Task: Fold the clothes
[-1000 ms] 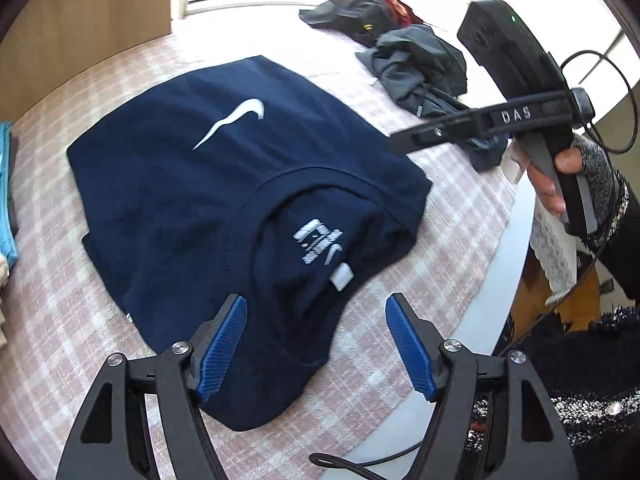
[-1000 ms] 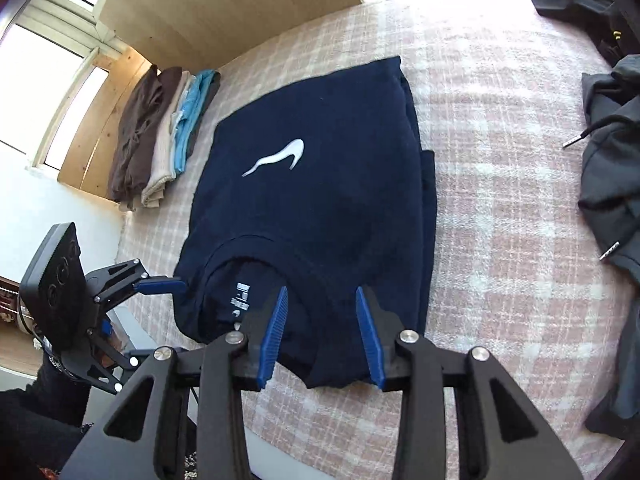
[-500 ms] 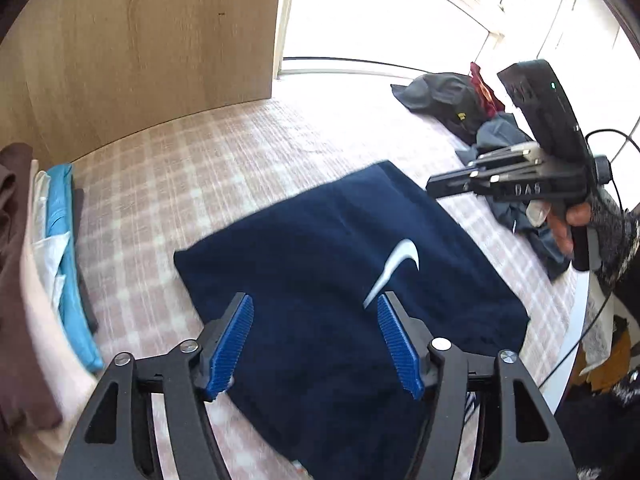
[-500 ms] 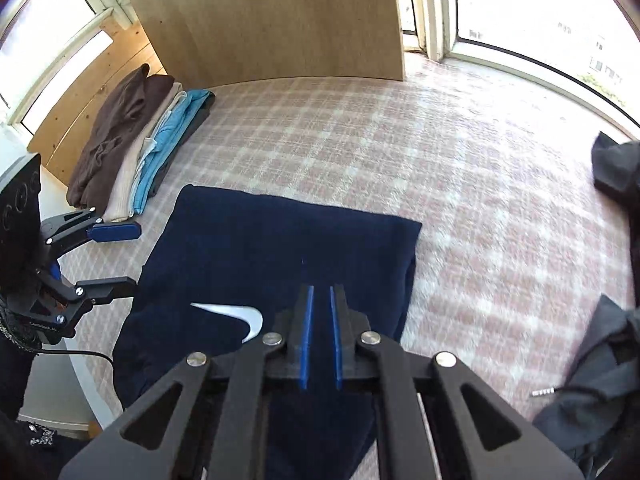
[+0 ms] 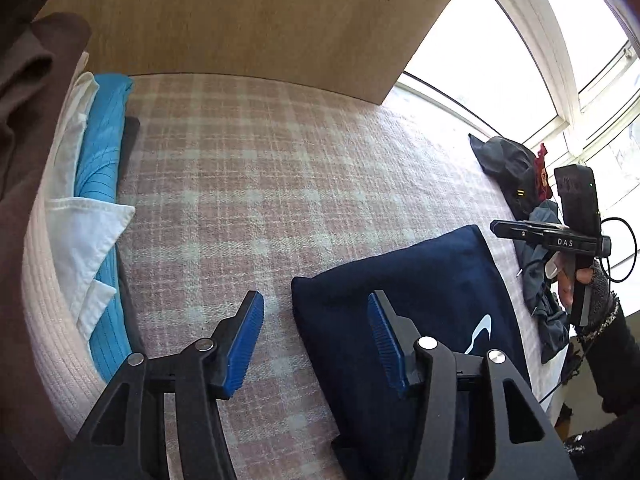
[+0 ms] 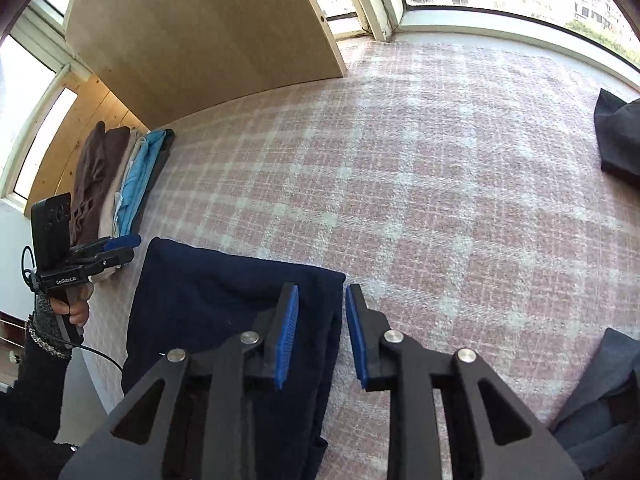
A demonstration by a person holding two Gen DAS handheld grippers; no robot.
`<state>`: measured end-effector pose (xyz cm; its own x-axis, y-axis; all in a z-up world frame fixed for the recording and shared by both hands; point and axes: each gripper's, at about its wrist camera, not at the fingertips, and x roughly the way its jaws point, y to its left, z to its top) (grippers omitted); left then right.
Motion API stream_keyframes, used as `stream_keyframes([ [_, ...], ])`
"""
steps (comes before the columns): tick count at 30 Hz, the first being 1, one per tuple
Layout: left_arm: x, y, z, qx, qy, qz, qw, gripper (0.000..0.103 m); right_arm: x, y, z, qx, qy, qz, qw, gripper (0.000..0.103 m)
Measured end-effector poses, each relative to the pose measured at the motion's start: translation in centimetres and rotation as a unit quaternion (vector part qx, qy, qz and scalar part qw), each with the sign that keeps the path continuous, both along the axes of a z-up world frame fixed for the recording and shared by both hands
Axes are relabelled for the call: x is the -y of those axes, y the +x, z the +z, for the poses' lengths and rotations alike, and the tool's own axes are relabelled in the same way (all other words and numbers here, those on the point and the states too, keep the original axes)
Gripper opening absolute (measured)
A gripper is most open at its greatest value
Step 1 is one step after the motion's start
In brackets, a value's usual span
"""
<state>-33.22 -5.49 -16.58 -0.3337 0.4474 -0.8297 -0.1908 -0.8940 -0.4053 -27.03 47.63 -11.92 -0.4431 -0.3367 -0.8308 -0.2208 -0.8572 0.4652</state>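
A folded navy shirt [image 5: 420, 280] with a white swoosh [image 5: 480, 330] lies flat on the pink plaid cover [image 5: 248, 184]. My left gripper [image 5: 315, 298] hovers open over the shirt's far left corner, nothing between its fingers. My right gripper [image 6: 322, 289] is open above the far right corner of the navy shirt [image 6: 224, 292], its blue pads [image 6: 288, 328] straddling the shirt's edge without gripping it. Each view shows the other tool: the right gripper [image 5: 494, 227] beyond the shirt, the left gripper [image 6: 134, 248] beside it, each in a gloved hand.
A stack of folded clothes [image 5: 92, 184], brown, white and blue, lines the left side by a wooden panel [image 5: 260, 20]; the same stack [image 6: 120, 184] shows at far left. Loose dark garments [image 5: 512, 168] lie at the right, and more dark garments [image 6: 618, 140] near the window.
Both grippers have travelled from the collar end across the shirt to its far edge. The right gripper, almost shut half a second ago, has widened. The left stayed open.
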Motion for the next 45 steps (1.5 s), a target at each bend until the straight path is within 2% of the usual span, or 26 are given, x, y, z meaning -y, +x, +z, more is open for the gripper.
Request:
stream_keyframes([
  [2,-0.9,-0.3,-0.9,0.012,-0.008,-0.014,0.9998,0.05,0.5,-0.5,0.3,-0.003,0.008,0.001,1.0,0.025],
  [3,-1.2,-0.3,-1.2,0.02,-0.007,-0.022,0.9995,0.05,1.4,-0.9,0.7,-0.008,0.019,0.019,1.0,0.027],
  [5,-1.7,-0.2,-1.1,0.01,-0.003,-0.027,0.9996,0.049,3.4,-2.0,1.2,-0.013,0.04,0.059,0.997,0.044],
  [9,-1.3,0.2,-0.1,0.007,0.014,-0.024,0.9996,0.036,8.6,-5.0,1.3,-0.022,0.079,0.157,0.984,0.045],
  [13,-0.5,1.6,1.5,-0.017,0.029,-0.015,0.9993,0.032,12.1,-7.2,-0.9,0.02,0.15,0.228,0.962,0.045],
  [16,-0.9,2.9,2.8,-0.041,0.052,-0.032,0.9973,0.032,12.1,-7.7,-1.8,0.033,0.155,0.235,0.959,0.046],
  [18,-1.5,3.2,2.9,-0.048,0.067,-0.048,0.9955,0.034,11.7,-7.7,-1.9,0.037,0.147,0.229,0.962,0.051],
  [19,-1.9,3.1,2.5,-0.046,0.066,-0.054,0.9953,0.04,11.6,-7.6,-2.0,0.037,0.145,0.228,0.962,0.051],
  [23,-2.7,2.5,1.1,-0.033,0.051,-0.062,0.9962,0.04,11.6,-7.5,-2.0,0.038,0.146,0.225,0.963,0.051],
  [25,-2.6,2.6,1.0,-0.044,0.026,-0.054,0.9972,0.04,11.6,-7.5,-2.0,0.039,0.147,0.226,0.962,0.051],
  [26,-2.2,2.4,1.0,-0.049,0.0,-0.041,0.998,0.038,11.6,-7.5,-1.9,0.039,0.146,0.225,0.962,0.051],
  [29,0.2,1.5,0.8,-0.057,-0.068,0.035,0.9955,0.034,11.6,-7.4,-1.9,0.039,0.144,0.223,0.963,0.051],
  [32,1.7,1.3,1.1,-0.043,-0.022,0.032,0.9983,0.034,11.7,-7.4,-1.8,0.042,0.145,0.223,0.963,0.051],
  [36,0.0,1.9,1.0,-0.024,0.007,-0.023,0.9994,0.036,11.9,-7.4,-1.7,0.045,0.147,0.222,0.963,0.051],
  [39,-1.6,2.3,0.6,-0.023,0.014,-0.042,0.9988,0.038,12.1,-7.3,-1.6,0.045,0.148,0.221,0.963,0.052],
  [41,-1.8,2.3,0.9,-0.038,0.005,-0.031,0.9988,0.039,12.1,-7.2,-1.6,0.046,0.146,0.221,0.963,0.053],
  [43,-1.0,1.9,1.4,-0.063,-0.058,0.017,0.9962,0.038,12.1,-7.2,-1.5,0.046,0.144,0.22,0.964,0.053],
  [45,0.3,1.1,1.9,-0.058,-0.051,0.042,0.9961,0.038,12.2,-7.0,-1.4,0.045,0.146,0.221,0.963,0.053],
])
